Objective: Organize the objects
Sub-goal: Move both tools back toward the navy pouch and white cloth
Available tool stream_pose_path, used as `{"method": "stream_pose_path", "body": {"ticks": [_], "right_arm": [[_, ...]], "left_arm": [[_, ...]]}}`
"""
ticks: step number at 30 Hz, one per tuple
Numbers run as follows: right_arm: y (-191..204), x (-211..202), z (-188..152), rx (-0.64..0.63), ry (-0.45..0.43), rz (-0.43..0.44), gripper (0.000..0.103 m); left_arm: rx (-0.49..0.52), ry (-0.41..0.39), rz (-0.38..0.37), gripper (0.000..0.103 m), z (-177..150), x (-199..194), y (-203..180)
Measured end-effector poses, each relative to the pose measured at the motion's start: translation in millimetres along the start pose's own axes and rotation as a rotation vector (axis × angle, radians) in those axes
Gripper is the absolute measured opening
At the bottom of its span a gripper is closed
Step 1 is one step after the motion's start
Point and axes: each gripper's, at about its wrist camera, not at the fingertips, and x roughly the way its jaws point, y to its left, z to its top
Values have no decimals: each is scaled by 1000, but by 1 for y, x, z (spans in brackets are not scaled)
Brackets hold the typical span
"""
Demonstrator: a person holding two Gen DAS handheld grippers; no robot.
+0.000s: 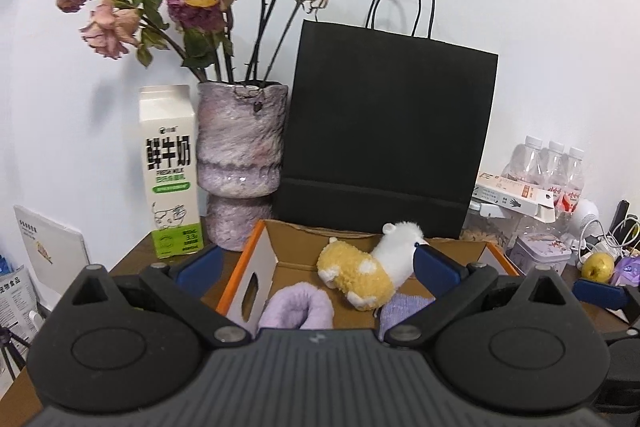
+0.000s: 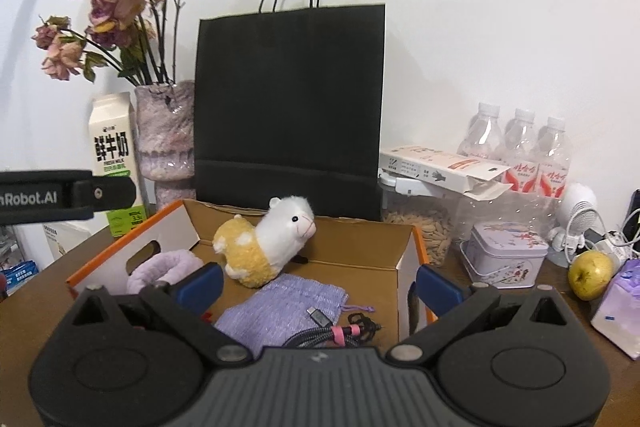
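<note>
1. White wall backs a brown surface [image 2: 48,291] crowded along its far edge: a milk carton [image 2: 114,163] at 10 o'clock, a vase of dried roses [image 2: 164,139] beside it, a black paper bag [image 2: 288,107] at 12 o'clock, and 3 water bottles [image 2: 516,143] at 2 o'clock.
2. An open cardboard box [image 2: 408,263] sits just in front of the bag, serving, I judge, as the collecting spot.
3. Inside it, a plush alpaca [image 2: 264,243] stands near the back wall, a lilac fluffy roll [image 2: 164,267] lies against the left wall, a purple knit pouch [image 2: 280,303] lies flat on the floor, and a bundled cable [image 2: 332,331] rests on the pouch's near edge.
4. My left gripper [image 1: 316,263] hovers over the box's near side, jaws spread and holding nothing; its right fingertip overlaps the alpaca's head in view, contact unclear.
5. My right gripper [image 2: 316,283] likewise hangs above the near rim, jaws spread and empty.
6. Loose things remain outside at 3 o'clock: a floral tin [image 2: 504,255] and a yellow apple [image 2: 590,275]. I judge those likely next candidates.
</note>
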Motion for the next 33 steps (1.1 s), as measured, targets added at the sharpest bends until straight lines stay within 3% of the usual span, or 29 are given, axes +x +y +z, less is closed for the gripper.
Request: {"method": "stream_pose_path", "body": {"ticks": [33], "right_arm": [[34, -176, -63, -36, -61, 6, 103]], "left_arm": [[17, -96, -12, 103, -45, -176, 36]]}}
